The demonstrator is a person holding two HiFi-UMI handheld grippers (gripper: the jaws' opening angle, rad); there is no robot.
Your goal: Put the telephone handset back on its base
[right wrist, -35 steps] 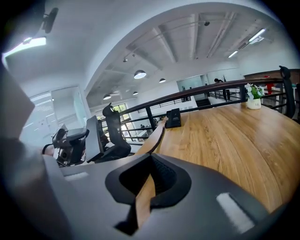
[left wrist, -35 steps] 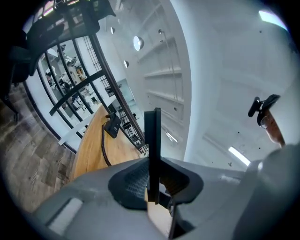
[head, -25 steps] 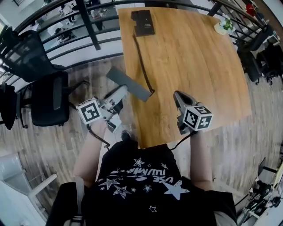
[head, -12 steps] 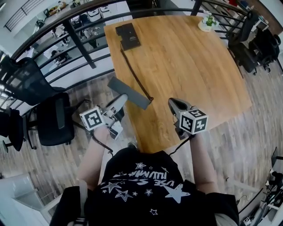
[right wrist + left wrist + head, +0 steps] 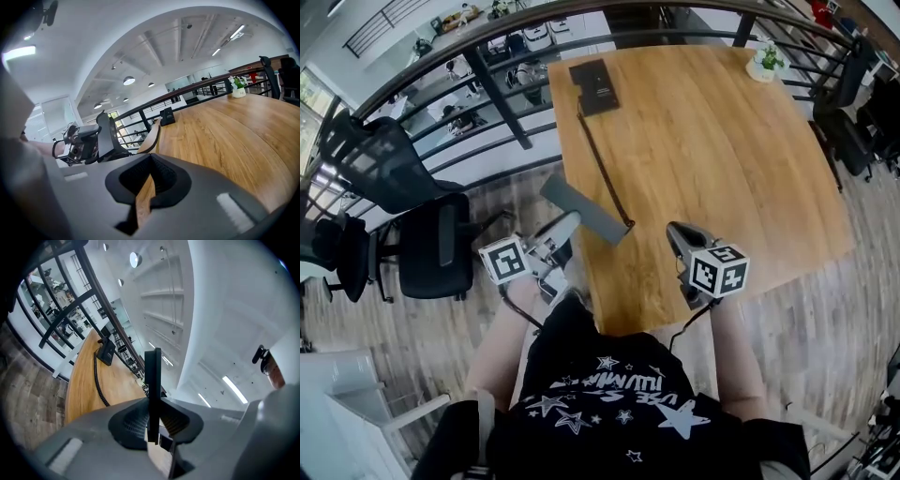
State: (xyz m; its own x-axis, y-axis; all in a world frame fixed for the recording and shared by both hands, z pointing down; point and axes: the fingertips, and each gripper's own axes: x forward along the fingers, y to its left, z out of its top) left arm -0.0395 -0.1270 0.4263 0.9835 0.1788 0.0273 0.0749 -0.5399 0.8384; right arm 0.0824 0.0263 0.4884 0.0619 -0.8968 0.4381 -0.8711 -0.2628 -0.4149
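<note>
Over the wooden table (image 5: 722,159) at centre frame, railing (image 5: 502,89) upper left, our left gripper (image 5: 565,223) clamps the handset (image 5: 586,204) while our right gripper (image 5: 676,229) stays... closed and empty, base (image 5: 594,86) at top.

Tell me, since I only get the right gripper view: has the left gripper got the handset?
Observer: Yes. The left gripper view shows the left gripper shut on the handset, seen edge-on between its jaws.
Operator: Where is the handset against the table?
Observer: In the head view it is held across the left edge of the table, one end over the wood, the other over the floor.
Operator: And my right gripper?
Observer: Head view: the right gripper is over the table near its front edge, right of the handset and apart from it.
</note>
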